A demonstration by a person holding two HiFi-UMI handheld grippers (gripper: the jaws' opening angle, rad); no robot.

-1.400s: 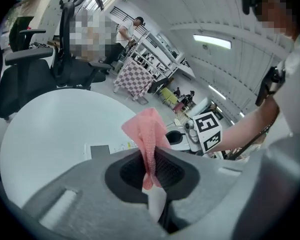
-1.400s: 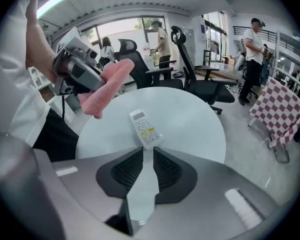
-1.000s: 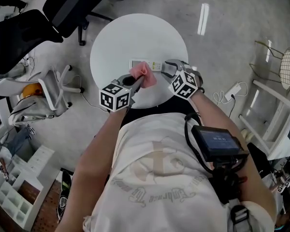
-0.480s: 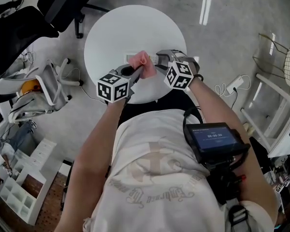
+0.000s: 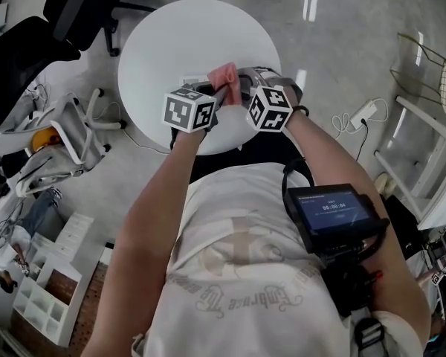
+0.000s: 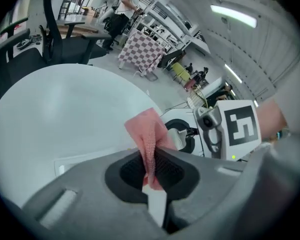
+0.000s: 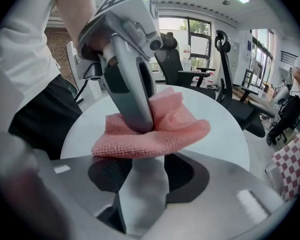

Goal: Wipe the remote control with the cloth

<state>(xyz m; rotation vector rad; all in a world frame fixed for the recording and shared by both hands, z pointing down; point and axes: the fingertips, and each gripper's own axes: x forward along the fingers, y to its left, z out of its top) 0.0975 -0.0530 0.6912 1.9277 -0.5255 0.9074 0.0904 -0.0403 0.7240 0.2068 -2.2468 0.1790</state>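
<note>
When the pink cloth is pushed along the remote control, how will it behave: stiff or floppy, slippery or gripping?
Probably floppy: the pink cloth folds and drapes over the remote control where the left tongs pinch it. Likely light, since one small pinch holds it up. Its knitted surface looks grippy, so it may bunch up rather than slide.

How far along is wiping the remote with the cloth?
Done: the left gripper pinches the pink cloth. In hand: the cloth drapes over the remote control, on which the right gripper jaws have just been closing. Left: the wiping strokes; no cleaned area shows.
</note>
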